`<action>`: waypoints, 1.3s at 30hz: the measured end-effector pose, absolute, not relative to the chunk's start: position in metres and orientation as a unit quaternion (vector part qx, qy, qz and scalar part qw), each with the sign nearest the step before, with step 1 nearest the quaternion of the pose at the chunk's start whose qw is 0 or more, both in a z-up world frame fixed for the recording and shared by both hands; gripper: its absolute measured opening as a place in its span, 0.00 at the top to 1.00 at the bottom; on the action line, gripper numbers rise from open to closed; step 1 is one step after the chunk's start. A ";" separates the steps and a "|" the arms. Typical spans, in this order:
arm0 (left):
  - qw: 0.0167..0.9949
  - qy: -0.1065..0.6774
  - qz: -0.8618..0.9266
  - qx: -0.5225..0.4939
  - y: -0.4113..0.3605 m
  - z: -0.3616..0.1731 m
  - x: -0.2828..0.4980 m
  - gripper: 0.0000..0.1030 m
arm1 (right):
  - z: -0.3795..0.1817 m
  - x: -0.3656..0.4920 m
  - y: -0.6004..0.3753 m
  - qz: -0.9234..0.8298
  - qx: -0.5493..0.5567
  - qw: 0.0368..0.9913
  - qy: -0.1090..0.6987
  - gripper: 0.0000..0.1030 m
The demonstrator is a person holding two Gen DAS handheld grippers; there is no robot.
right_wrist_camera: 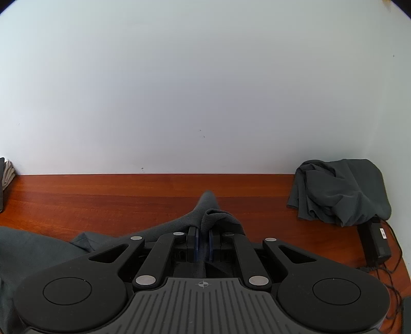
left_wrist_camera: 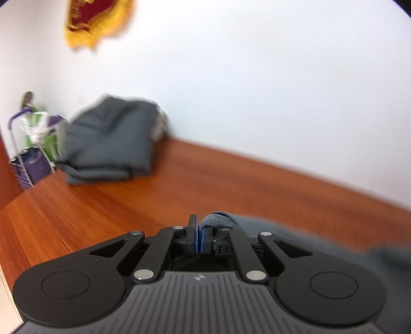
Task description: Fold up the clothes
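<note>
Clothes first: grey garment strung between both grippers over wooden table, part draped low at the left of the right wrist view, ribbed hem bunched at the jaws. Folded dark grey stack sits at the table's far left end against the white wall; crumpled dark pile at the far right corner, well apart from the held piece. Shopping trolley beyond the table edge, red and yellow pennant high on the wall. Black power brick with cable just beside the crumpled pile.

Right gripper: fingers clamped on the ribbed hem, fabric visible between the blue pads. Left gripper: pads together, pinching a fold of the same grey cloth, which trails off to the right.

Step, as judged: both corners gripped, garment lifted for spreading or a first fold. Next move likely needs both hands pulling apart evenly to tension the cloth, then laying it flat on the bare wood between the two piles. Left view is blurred.
</note>
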State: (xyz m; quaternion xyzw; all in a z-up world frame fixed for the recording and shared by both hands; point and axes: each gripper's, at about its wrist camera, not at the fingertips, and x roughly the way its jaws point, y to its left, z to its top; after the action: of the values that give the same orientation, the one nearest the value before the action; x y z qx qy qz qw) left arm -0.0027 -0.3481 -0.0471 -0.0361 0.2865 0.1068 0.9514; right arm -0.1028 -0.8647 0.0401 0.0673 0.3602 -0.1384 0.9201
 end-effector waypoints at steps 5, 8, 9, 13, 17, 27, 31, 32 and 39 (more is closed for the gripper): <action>0.959 0.234 0.150 -0.064 -0.322 0.003 -0.014 0.95 | 0.062 -0.116 -0.854 -0.100 0.075 0.909 0.397 0.91; 0.959 0.216 0.167 -0.071 -0.309 0.027 -0.020 0.95 | 0.069 -0.120 -0.845 -0.076 0.072 0.894 0.436 0.91; 0.958 0.220 0.170 -0.074 -0.305 0.033 -0.018 0.95 | 0.068 -0.119 -0.842 -0.071 0.072 0.889 0.448 0.91; 0.947 0.249 0.188 -0.082 -0.291 0.028 0.001 0.95 | 0.039 -0.096 -0.834 -0.061 0.069 0.873 0.480 0.91; 0.932 0.280 0.209 -0.092 -0.278 0.006 0.027 0.95 | 0.001 -0.060 -0.827 -0.054 0.075 0.863 0.496 0.91; 0.925 0.301 0.215 -0.085 -0.259 -0.051 0.129 0.95 | -0.069 0.065 -0.824 -0.041 0.051 0.852 0.519 0.90; 0.920 0.319 0.216 -0.076 -0.253 -0.079 0.170 0.94 | -0.088 0.112 -0.827 -0.040 0.037 0.849 0.526 0.90; 0.918 0.324 0.217 -0.075 -0.252 -0.086 0.178 0.94 | -0.093 0.124 -0.829 -0.040 0.034 0.848 0.528 0.90; 0.904 0.336 0.251 -0.082 -0.232 -0.121 0.217 0.93 | -0.089 0.195 -0.823 -0.036 0.043 0.863 0.502 0.90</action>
State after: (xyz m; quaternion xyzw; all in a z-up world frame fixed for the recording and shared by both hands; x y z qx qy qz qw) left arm 0.2167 -0.2321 -0.1207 -0.0816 0.3356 0.2514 0.9042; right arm 0.1949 -0.8229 -0.0895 0.0429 0.5022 -0.0356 0.8629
